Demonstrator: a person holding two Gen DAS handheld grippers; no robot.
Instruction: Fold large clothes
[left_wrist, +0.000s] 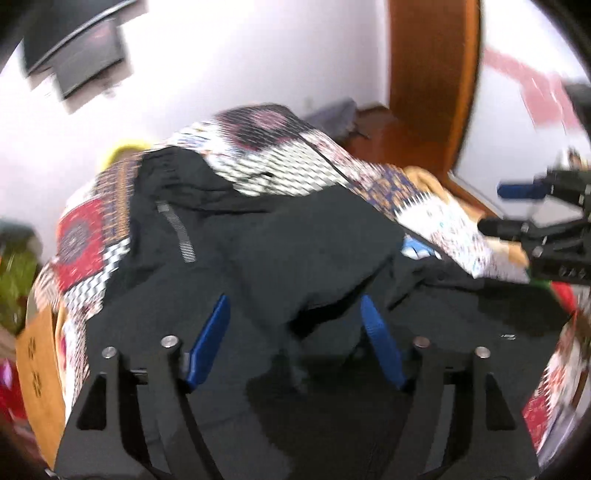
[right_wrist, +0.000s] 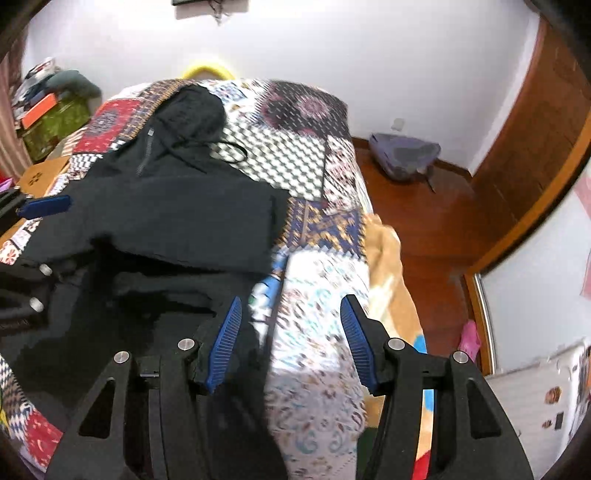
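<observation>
A black zip hoodie (left_wrist: 266, 258) lies partly folded on a patchwork bedspread (left_wrist: 280, 162); its hood points to the far end of the bed. It also shows in the right wrist view (right_wrist: 177, 218) at left. My left gripper (left_wrist: 295, 317) is open just above the hoodie's near part, holding nothing. My right gripper (right_wrist: 290, 317) is open over the bedspread (right_wrist: 321, 325) beside the hoodie's right edge, empty. The right gripper also shows at the right edge of the left wrist view (left_wrist: 517, 210). The left gripper's blue fingertip (right_wrist: 44, 207) shows at the left edge of the right wrist view.
A wooden floor (right_wrist: 417, 206) with a grey bag (right_wrist: 404, 155) lies right of the bed. A wooden door frame (left_wrist: 432, 74) stands at the far right. A cluttered shelf (right_wrist: 51, 110) and a cardboard box (left_wrist: 37, 373) stand left of the bed. A yellow object (right_wrist: 207, 70) sits behind the bed's far end.
</observation>
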